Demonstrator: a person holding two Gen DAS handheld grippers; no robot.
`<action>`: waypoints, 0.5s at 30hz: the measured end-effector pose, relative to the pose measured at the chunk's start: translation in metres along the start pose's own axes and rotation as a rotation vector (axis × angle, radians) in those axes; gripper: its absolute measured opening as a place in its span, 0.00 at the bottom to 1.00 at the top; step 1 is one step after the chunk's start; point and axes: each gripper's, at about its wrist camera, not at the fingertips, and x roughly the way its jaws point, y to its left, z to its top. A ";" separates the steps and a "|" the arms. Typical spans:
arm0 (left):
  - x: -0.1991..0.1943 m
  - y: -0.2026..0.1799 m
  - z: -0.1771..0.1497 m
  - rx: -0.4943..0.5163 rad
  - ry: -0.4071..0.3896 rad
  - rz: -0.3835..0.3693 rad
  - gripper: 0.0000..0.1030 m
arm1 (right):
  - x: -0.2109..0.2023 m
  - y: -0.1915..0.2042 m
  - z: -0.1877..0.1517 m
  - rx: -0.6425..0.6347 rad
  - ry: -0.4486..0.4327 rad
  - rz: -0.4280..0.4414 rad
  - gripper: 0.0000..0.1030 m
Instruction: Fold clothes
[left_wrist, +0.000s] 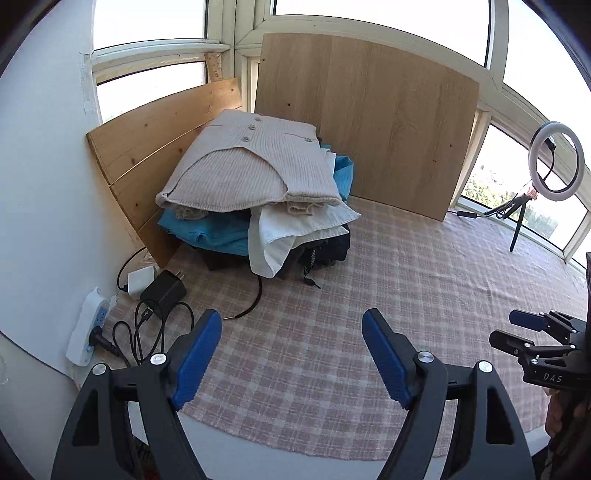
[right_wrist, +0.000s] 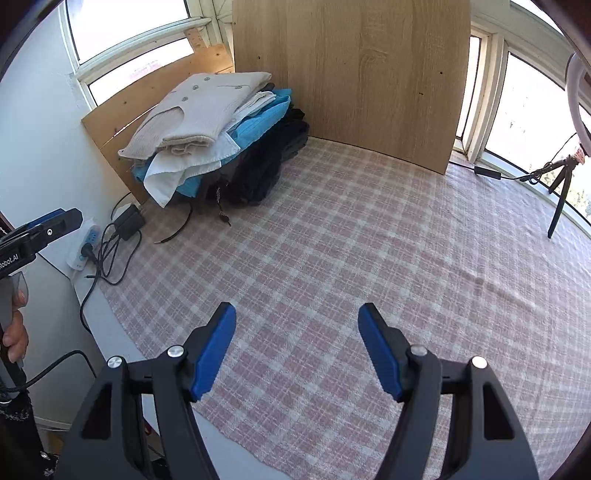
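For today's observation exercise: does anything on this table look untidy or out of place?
Yes. The white garment hangs crookedly out of the stacked clothes pile, under the neat beige knitted cardigan. Black chargers and cables sprawl beside it.

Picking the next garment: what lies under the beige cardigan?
Under the beige cardigan: a white garment, blue clothes, dark clothes. Anything lower is covered.

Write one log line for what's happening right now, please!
stage: before first grasp | left hand-held gripper: open, empty | right hand-held gripper: open, empty | clothes pile: stacked, far-left corner | checked cloth: bare in front
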 end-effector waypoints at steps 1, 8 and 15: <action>-0.005 -0.007 -0.006 -0.014 0.003 -0.001 0.75 | -0.005 -0.008 -0.006 -0.003 0.000 0.000 0.66; -0.026 -0.048 -0.042 -0.078 0.014 0.018 0.75 | -0.031 -0.051 -0.042 -0.015 -0.014 0.003 0.66; -0.030 -0.076 -0.059 -0.068 0.049 0.018 0.75 | -0.051 -0.084 -0.057 0.062 -0.071 0.044 0.66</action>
